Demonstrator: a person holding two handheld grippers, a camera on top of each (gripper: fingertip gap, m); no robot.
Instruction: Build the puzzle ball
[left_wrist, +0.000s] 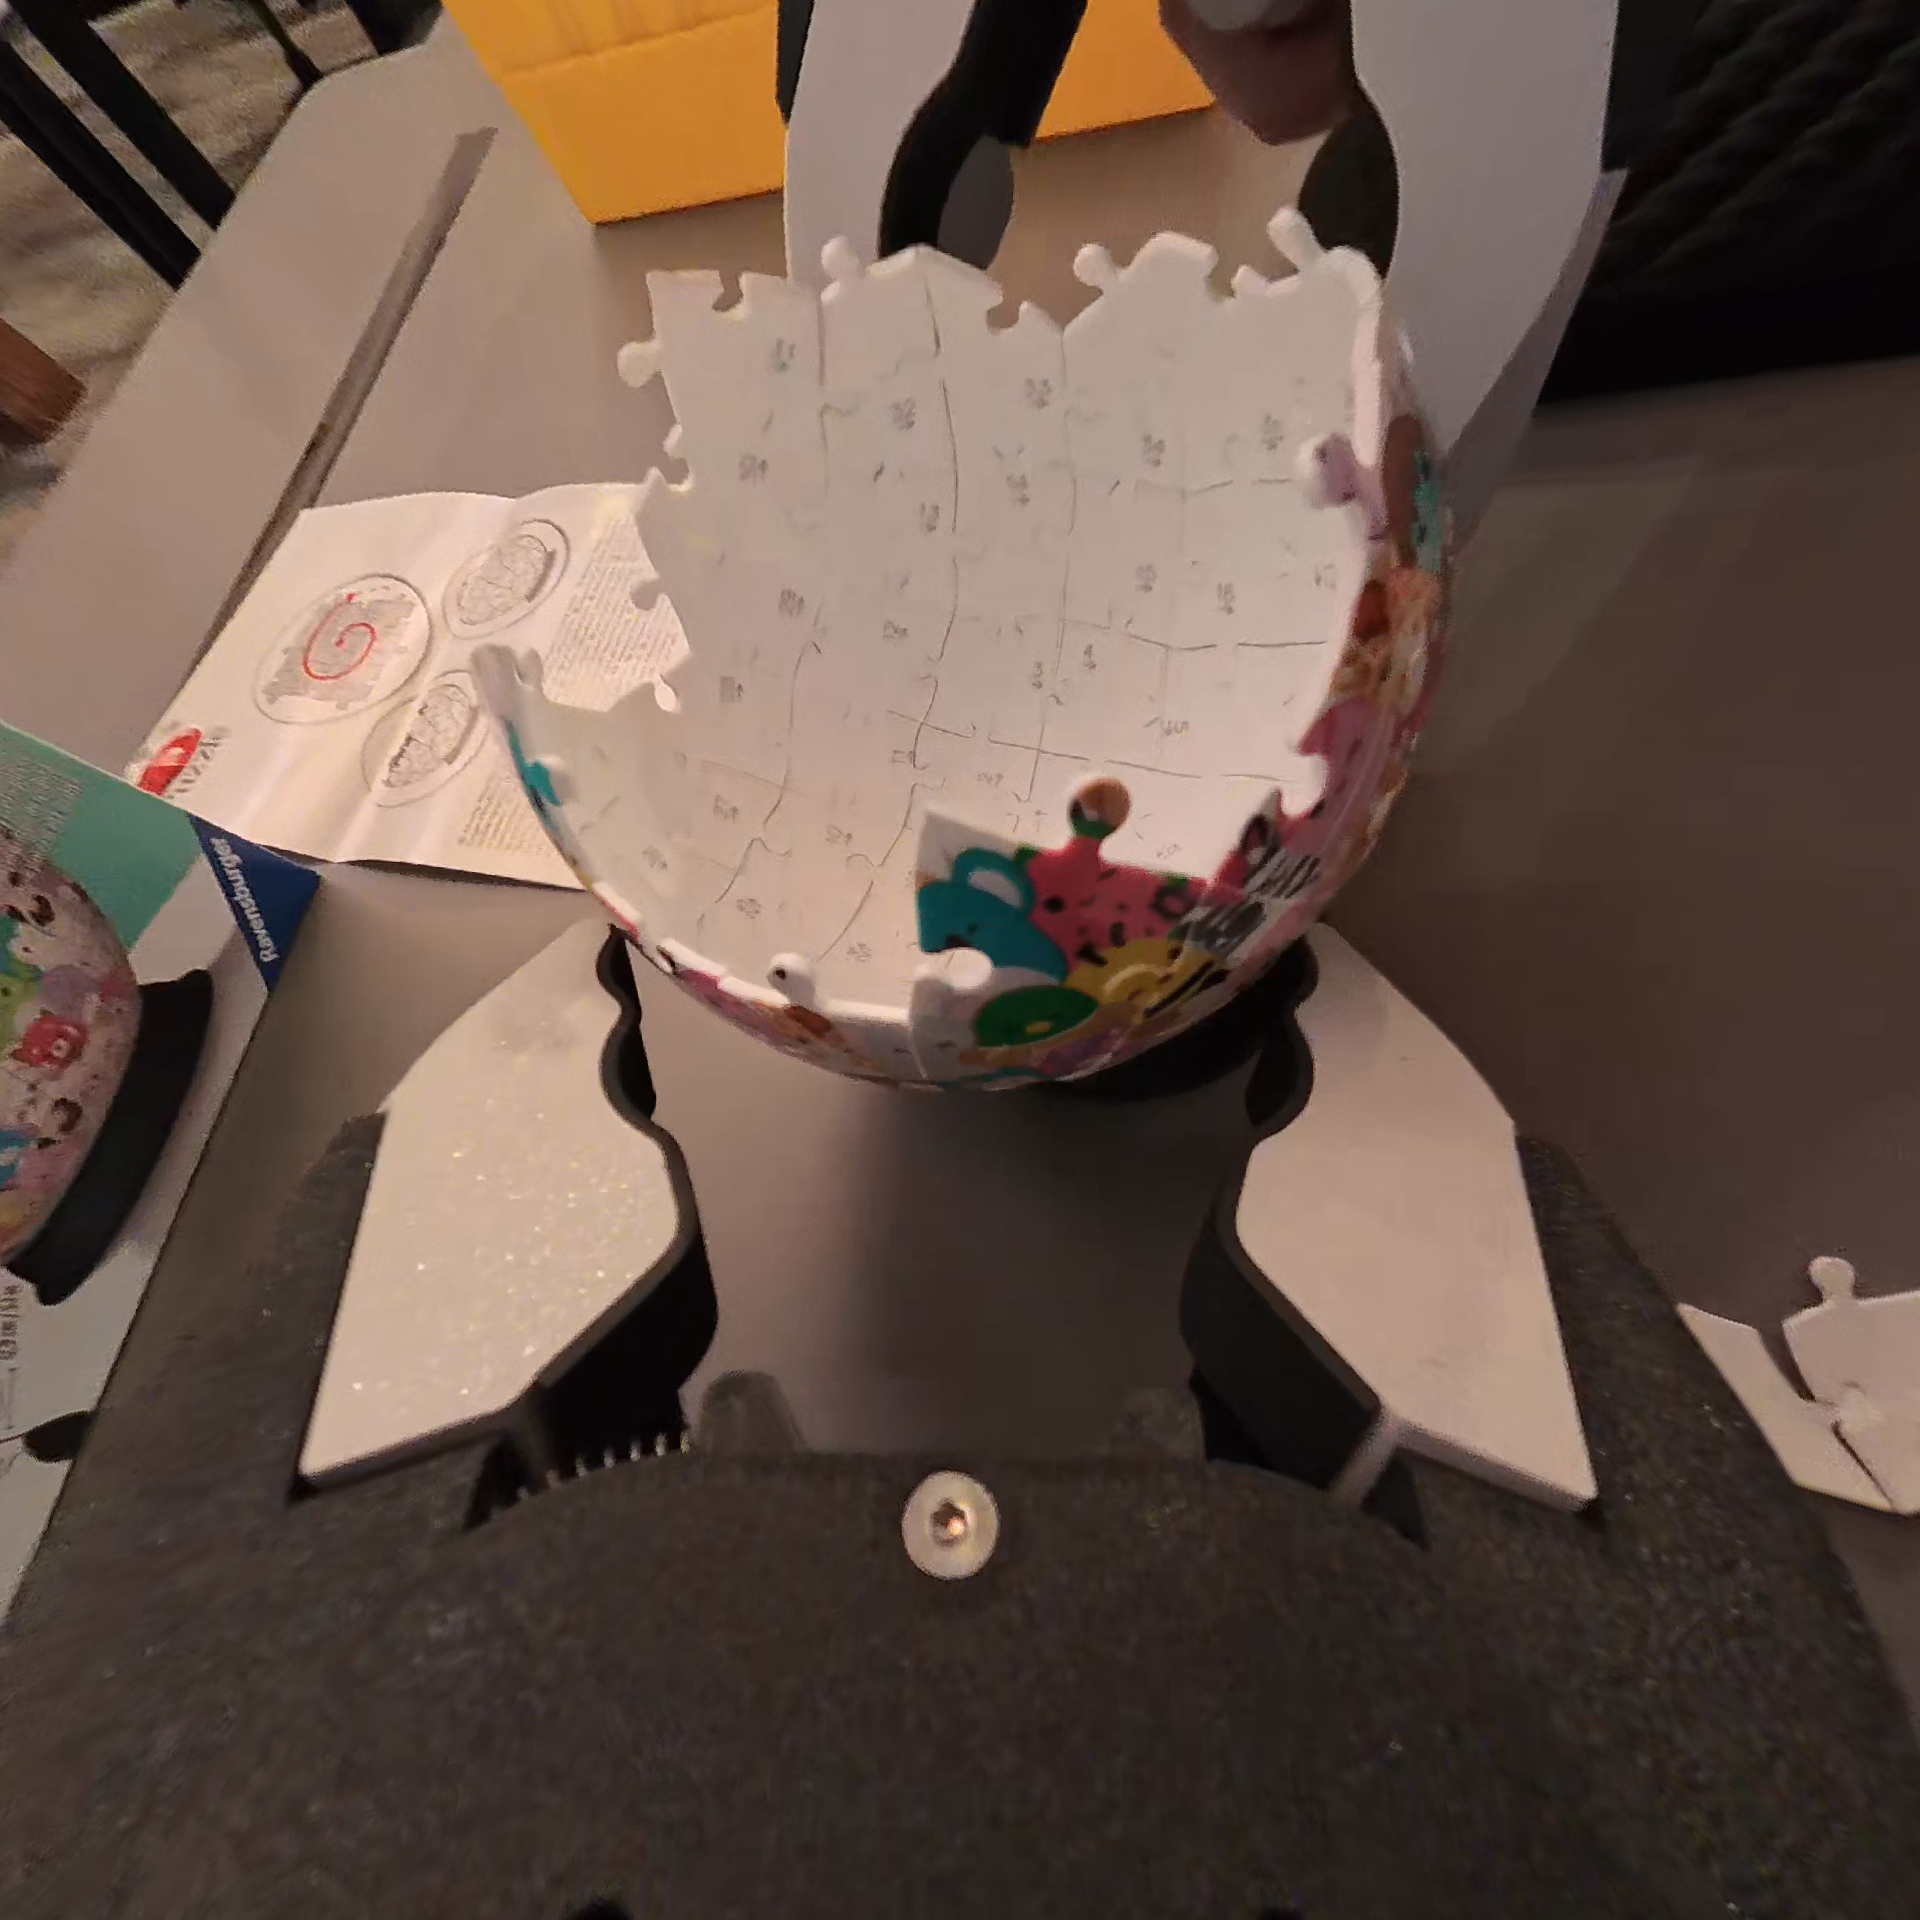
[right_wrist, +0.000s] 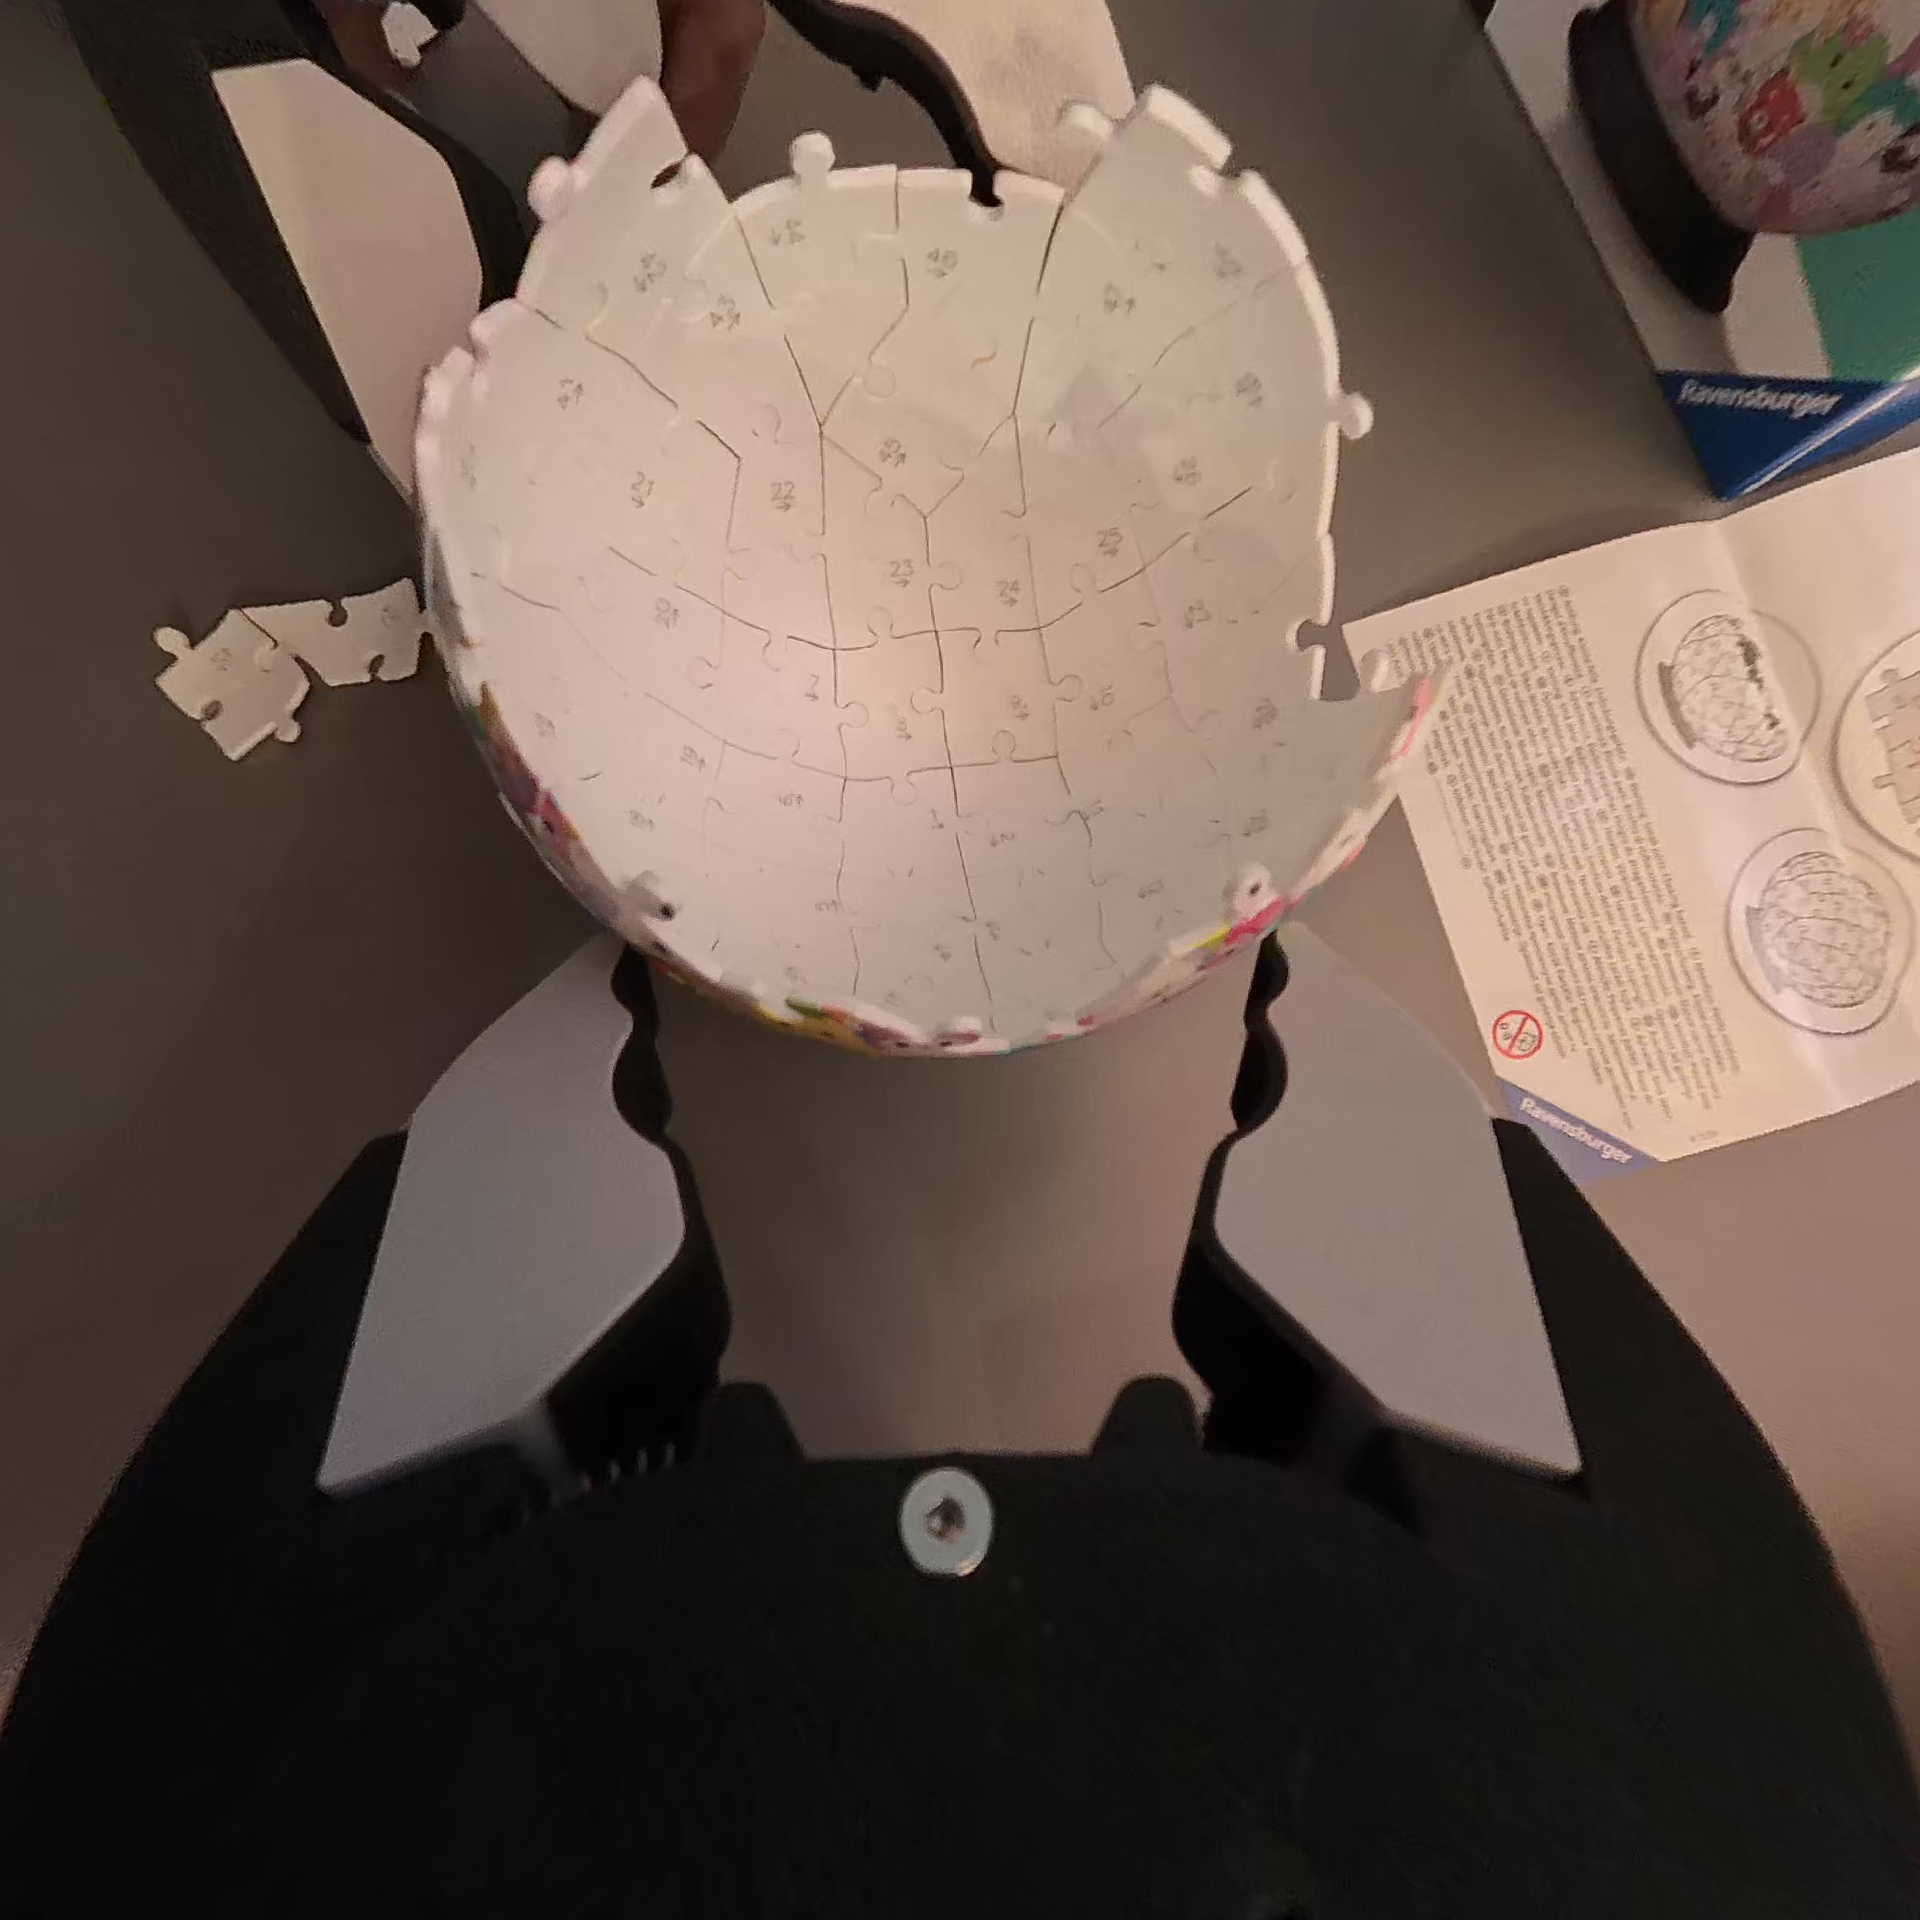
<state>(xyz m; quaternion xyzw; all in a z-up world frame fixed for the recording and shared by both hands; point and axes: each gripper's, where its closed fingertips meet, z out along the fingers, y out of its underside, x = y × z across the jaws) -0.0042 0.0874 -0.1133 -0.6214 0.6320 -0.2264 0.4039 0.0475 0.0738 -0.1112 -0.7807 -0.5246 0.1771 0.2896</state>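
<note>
My left gripper (left_wrist: 961, 997) is spread wide open, just near the half-built puzzle ball (left_wrist: 1018, 644), which sits like a bowl on a black stand (left_wrist: 1205, 1070) on the grey table (left_wrist: 1662, 831). My right gripper (right_wrist: 951, 987) is wide open too, on the ball's other side. Loose white pieces (right_wrist: 281, 660) lie left of the ball in the right wrist view, and the instruction sheet (right_wrist: 1662, 831) lies to its right.

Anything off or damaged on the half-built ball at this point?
One oddity: on the puzzle ball, rim pieces on the side away from the right gripper stand proud with open seams, not flush. Nothing looks broken or spilled.
</note>
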